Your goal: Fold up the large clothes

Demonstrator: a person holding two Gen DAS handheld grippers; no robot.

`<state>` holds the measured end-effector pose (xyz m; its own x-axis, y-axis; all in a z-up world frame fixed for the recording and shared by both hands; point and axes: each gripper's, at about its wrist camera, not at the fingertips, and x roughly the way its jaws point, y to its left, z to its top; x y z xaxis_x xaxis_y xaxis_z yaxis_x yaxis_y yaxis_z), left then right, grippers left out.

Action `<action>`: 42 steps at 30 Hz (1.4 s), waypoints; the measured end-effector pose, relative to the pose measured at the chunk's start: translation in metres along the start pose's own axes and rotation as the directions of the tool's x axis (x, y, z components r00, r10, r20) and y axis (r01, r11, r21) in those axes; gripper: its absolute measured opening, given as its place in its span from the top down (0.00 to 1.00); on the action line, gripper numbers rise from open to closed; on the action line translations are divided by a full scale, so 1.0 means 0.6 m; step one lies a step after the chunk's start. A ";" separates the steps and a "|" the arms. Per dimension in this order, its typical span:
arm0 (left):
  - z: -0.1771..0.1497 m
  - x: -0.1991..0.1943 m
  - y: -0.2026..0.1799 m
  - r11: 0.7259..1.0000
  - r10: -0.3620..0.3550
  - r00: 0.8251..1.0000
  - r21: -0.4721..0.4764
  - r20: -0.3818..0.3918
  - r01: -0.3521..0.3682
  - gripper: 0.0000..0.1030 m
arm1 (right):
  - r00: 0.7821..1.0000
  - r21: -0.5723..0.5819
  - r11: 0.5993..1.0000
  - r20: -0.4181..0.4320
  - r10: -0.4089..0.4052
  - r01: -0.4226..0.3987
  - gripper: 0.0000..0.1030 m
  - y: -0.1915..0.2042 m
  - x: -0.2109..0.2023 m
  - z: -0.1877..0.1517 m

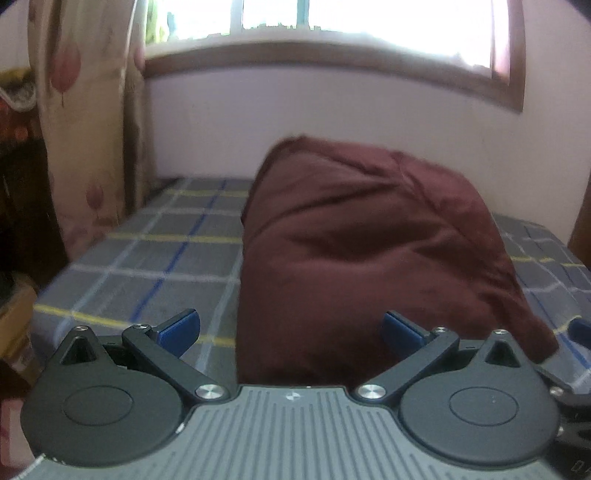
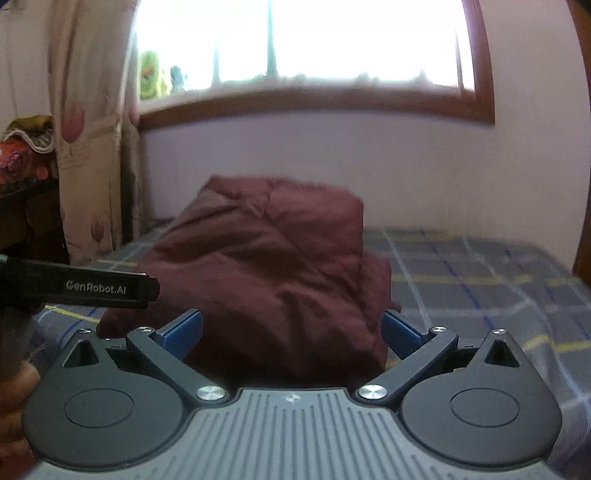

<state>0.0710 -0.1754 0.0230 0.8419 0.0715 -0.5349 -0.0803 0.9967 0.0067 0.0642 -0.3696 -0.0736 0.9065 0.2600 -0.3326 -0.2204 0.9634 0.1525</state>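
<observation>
A dark maroon garment lies bunched in a folded heap on the plaid bed. My left gripper is open, its blue-padded fingers wide apart, with the near edge of the heap between them but not clamped. In the right wrist view the same garment fills the middle. My right gripper is open too, its fingers either side of the heap's near end. The body of the left gripper shows at the left edge there.
The bed has a grey sheet with blue and yellow checks and runs back to a white wall under a window. A floral curtain hangs at the left. Dark furniture stands beyond the bed's left edge.
</observation>
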 end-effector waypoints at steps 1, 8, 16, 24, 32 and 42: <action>-0.004 0.002 0.000 1.000 -0.007 1.000 -0.021 -0.021 0.007 0.00 | 1.000 0.003 1.000 -0.013 0.000 0.000 0.00 0.000 -0.001 -0.001; -0.040 -0.001 -0.011 0.997 0.019 0.997 -0.073 -0.076 -0.024 0.00 | 0.992 0.011 1.000 -0.127 -0.019 0.020 0.00 -0.003 0.002 -0.018; -0.056 0.002 -0.023 0.998 0.038 0.994 -0.043 -0.100 -0.043 0.00 | 0.981 0.042 0.999 -0.191 -0.019 0.028 0.00 -0.016 0.011 -0.036; -0.070 0.015 -0.030 0.998 0.044 0.989 -0.027 -0.143 -0.048 0.00 | 0.975 0.056 0.998 -0.223 0.008 0.004 0.00 -0.017 0.020 -0.042; -0.078 0.024 -0.030 0.997 0.067 0.983 -0.017 -0.173 -0.071 0.00 | 0.967 0.059 0.998 -0.254 0.016 -0.002 0.00 -0.018 0.028 -0.050; -0.092 0.045 -0.032 0.997 0.072 0.968 -0.003 -0.242 -0.074 0.00 | 0.961 0.078 0.997 -0.276 0.031 -0.010 0.00 -0.022 0.034 -0.055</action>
<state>0.0658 -0.1947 -0.0379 0.6801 0.1314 -0.7213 -0.1441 0.9886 0.0443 0.0737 -0.3750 -0.1130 0.7645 0.2976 -0.5718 -0.2005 0.9528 0.2278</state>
